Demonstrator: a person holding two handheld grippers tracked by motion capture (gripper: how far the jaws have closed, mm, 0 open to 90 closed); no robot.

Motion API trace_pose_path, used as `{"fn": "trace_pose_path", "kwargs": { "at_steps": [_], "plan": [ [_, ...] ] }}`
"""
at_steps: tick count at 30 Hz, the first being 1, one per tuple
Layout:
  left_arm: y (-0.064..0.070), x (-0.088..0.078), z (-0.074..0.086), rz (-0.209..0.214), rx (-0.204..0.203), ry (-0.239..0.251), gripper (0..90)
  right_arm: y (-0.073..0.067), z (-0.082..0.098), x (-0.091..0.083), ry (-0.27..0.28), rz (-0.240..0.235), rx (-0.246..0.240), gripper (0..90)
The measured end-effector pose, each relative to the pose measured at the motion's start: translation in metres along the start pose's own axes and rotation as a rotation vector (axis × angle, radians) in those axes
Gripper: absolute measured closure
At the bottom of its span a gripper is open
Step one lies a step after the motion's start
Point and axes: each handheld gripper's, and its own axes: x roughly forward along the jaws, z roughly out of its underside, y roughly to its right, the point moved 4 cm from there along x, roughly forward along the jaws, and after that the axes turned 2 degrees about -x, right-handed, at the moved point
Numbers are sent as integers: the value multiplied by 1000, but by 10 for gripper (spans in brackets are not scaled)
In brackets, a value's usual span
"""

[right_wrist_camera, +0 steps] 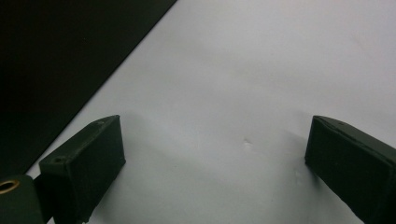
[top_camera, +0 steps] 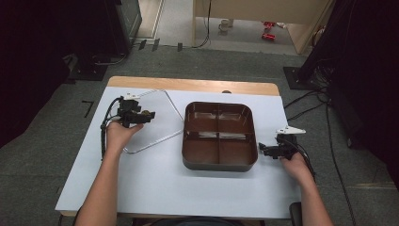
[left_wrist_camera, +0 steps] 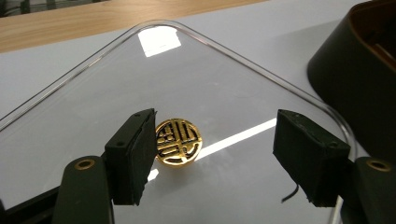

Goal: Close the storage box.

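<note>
- Grey carpet surrounds a wooden table covered by a white sheet, with cables trailing across the floor on the right.
- A dark brown tray with four compartments sits near the sheet's middle.
- A clear plastic lid with rounded corners lies flat just left of the tray, a round gold emblem at its centre.
- The left gripper hovers low over the lid; in the left gripper view its jaws stand apart around the emblem, one pad just beside it, whether touching is hard to tell.
- The right gripper is held just right of the tray, pointing towards its wall; in the right gripper view its jaws gape wide over bare white sheet, holding nothing.
</note>
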Motion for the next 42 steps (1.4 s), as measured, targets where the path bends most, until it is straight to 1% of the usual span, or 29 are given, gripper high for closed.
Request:
{"fn": "trace_pose_path", "kwargs": {
  "at_steps": [2, 4, 6, 9, 10, 12, 13, 14, 16, 17, 18, 19, 20, 21, 22, 25, 26, 28, 34, 37, 38, 40, 41, 42],
  "plan": [
    [-4, 4, 2, -21, 3, -5, 309, 0, 0, 0, 0, 0, 0, 42],
    [-9, 9, 5, -30, -3, -15, 309, 0, 0, 0, 0, 0, 0, 42],
    [-13, 15, 9, -29, -17, -30, 313, 0, 0, 0, 0, 0, 1, 42],
    [-15, 21, 12, -29, -26, -43, 332, 0, 0, 0, 0, 0, 0, 42],
    [-15, 23, 14, -33, -20, -53, 340, 0, 0, 0, 0, 0, 0, 42],
    [-15, 24, 14, -37, -14, -56, 353, 0, 0, 0, 0, 0, 0, 42],
    [-15, 25, 16, -41, -7, -61, 364, 0, 0, 0, 0, 0, 1, 42],
    [-14, 27, 17, -39, -2, -64, 402, 0, 0, 0, 0, 0, 0, 42],
    [-14, 28, 17, -38, -1, -67, 439, 0, 0, 0, 0, 0, 1, 42],
    [-14, 30, 18, -44, 3, -74, 439, 0, 0, 0, 0, 0, 1, 42],
    [-14, 31, 19, -44, 1, -77, 502, 0, 0, 0, 0, 0, 0, 42],
    [-14, 31, 19, -53, 3, -77, 502, 0, 0, 0, 0, 0, 0, 42],
    [-15, 31, 19, -66, 9, -76, 519, 0, 0, 0, 0, 0, 1, 42],
    [-16, 31, 19, -72, 8, -76, 577, 0, 0, 0, 0, 0, 1, 42],
    [-17, 31, 19, -65, 7, -74, 577, 0, 0, 0, 0, -1, 1, 42],
    [-16, 30, 19, -65, 9, -73, 585, 0, 0, 0, 0, 0, 1, 42],
    [-16, 30, 19, -65, 17, -72, 587, 0, 0, 0, 0, -1, 1, 42],
    [-17, 30, 19, -59, 11, -70, 589, 0, 0, 0, 0, -1, 1, 42],
    [-17, 28, 18, -69, 13, -82, 591, 0, 0, 0, 0, 0, 1, 42],
    [-20, 24, 16, -58, -11, -77, 592, 0, 0, 0, 0, 0, 1, 42],
    [-20, 24, 16, -58, -11, -77, 592, 0, 0, 0, 0, 0, 1, 42],
    [-22, 18, 13, -46, -38, -64, 592, 0, 0, 0, 0, -1, 1, 42],
    [-22, 17, 13, -41, -42, -61, 592, 0, 0, 0, 0, 0, 1, 42],
    [-21, 12, 11, -42, -37, -56, 592, 0, 0, 0, 0, -1, 1, 41]
  ]
}}
